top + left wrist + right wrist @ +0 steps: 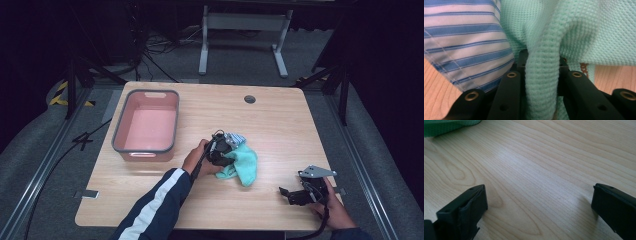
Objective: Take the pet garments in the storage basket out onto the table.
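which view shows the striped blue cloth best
The left gripper view: the striped blue cloth is close up, stripes and hem clear, beside the mint cloth pinched by the left gripper. The high view shows just a small striped patch at that gripper. The right gripper view looks across bare table.

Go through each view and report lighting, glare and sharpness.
High view: table lit, surroundings almost black, picture soft. Left gripper view: mint cloth weave crisp, evenly lit. Right gripper view: pale sheen on the wood, jaws dark and featureless.
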Motion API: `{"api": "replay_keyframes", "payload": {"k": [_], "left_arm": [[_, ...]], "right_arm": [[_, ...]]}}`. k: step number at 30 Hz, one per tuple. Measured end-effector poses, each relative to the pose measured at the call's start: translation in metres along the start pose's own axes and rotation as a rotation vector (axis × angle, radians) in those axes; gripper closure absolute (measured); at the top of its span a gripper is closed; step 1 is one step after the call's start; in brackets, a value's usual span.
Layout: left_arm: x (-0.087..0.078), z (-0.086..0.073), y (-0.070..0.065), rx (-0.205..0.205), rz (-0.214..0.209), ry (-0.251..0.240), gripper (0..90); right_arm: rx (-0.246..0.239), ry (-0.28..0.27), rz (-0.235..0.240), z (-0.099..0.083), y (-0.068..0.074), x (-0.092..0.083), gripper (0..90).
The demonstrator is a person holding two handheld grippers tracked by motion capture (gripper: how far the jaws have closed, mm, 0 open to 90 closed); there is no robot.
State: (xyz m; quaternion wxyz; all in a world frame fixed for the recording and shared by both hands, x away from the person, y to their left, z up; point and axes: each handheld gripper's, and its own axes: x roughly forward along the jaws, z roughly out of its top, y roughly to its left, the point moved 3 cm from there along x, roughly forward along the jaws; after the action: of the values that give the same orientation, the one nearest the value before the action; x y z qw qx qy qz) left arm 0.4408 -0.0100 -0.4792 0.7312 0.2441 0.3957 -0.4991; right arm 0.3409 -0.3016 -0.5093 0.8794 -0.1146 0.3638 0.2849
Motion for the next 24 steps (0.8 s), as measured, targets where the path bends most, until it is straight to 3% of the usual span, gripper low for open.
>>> {"api": "replay_keyframes", "payload": {"k": [5,15,21,24], "left_arm": [[-0.006,0.002,0.001,-0.009,-0.007,-0.021,63.9],[-0.03,0.01,-0.008,0.031,0.003,-0.029,37.6],[-0.046,0.012,-0.011,0.057,0.045,-0.046,27.4],[-0.05,0.01,-0.013,0.09,0.061,-0.014,22.0]], "right_arm": [[0.0,0.0,0.0,0.0,0.0,0.0,0.6],[0.0,0.0,0.001,0.0,0.0,0.0,0.6],[0.0,0.0,0.001,0.0,0.0,0.0,0.6],[0.0,0.0,0.001,0.0,0.0,0.0,0.6]]}}
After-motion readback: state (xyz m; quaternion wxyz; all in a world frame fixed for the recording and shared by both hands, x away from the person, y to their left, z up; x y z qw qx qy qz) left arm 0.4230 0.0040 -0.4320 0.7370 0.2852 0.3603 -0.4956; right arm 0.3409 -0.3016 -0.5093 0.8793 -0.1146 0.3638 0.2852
